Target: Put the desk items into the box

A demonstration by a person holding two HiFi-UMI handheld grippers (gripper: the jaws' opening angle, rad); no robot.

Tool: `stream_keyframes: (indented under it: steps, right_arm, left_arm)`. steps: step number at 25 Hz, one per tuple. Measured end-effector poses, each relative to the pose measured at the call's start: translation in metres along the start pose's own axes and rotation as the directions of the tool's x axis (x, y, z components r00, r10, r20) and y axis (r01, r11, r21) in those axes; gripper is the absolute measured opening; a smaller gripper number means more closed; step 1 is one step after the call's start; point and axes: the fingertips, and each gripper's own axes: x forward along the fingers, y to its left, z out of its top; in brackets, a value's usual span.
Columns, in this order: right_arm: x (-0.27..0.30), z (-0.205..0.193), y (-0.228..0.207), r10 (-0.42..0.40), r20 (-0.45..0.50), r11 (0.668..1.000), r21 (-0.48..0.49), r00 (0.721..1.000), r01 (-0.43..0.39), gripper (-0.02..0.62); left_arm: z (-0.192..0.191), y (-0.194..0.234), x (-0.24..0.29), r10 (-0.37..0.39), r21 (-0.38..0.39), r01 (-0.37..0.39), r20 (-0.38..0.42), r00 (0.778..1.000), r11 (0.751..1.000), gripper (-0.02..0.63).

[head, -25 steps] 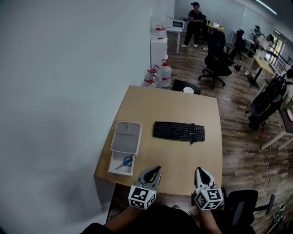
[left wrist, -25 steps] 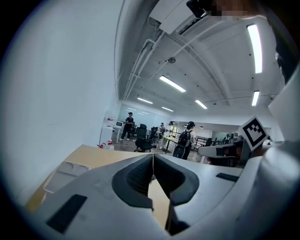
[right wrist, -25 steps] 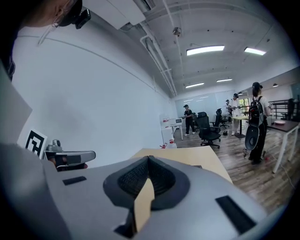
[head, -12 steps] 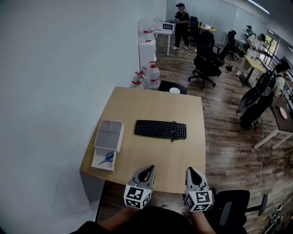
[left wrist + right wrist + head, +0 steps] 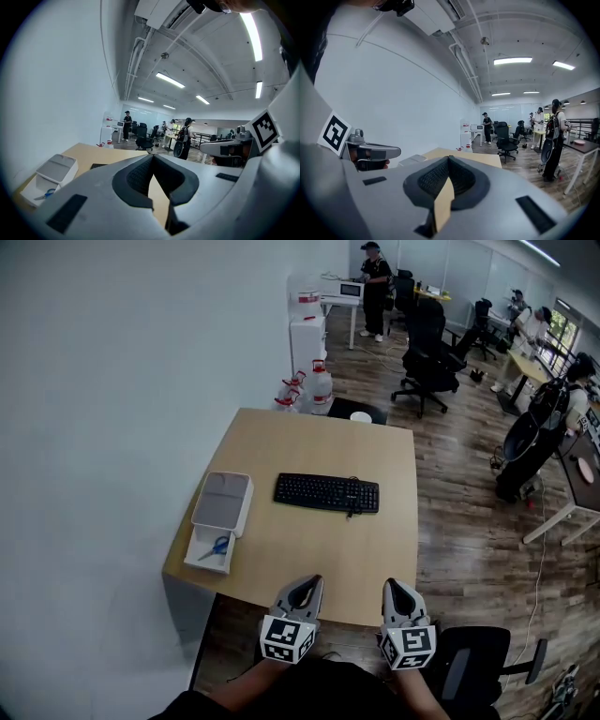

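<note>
A white box (image 5: 223,501) lies at the left side of the wooden desk (image 5: 309,559). Its lid half is shut and a pair of blue scissors (image 5: 216,547) lies in its open near tray. A black keyboard (image 5: 326,493) lies at the desk's middle. My left gripper (image 5: 305,585) and right gripper (image 5: 396,589) hover side by side over the desk's near edge, both shut and empty. In the left gripper view the left gripper (image 5: 152,157) points past the box (image 5: 54,171) and the scissors (image 5: 47,193). The right gripper (image 5: 449,159) points along the desk (image 5: 478,158).
A white wall runs along the desk's left side. Water jugs (image 5: 319,385) and a small black stand with a white cup (image 5: 360,415) sit behind the desk. Office chairs (image 5: 427,362) and people stand farther back. A black chair (image 5: 478,662) is at my right.
The view has swung, so the desk sits further left and shows more fully. Both grippers have moved with it, stay over the near edge and remain shut.
</note>
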Motion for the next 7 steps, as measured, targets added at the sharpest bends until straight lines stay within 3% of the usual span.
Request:
stream_keyframes:
  steps: [7]
  right_arm:
    - [-0.017,-0.011,-0.007,0.013,-0.004,1.0,0.014,1.0,-0.013,0.06]
  left_arm:
    - [-0.011,-0.021,-0.006,0.018,0.002,-0.018,-0.002,1.0,1.0,0.015]
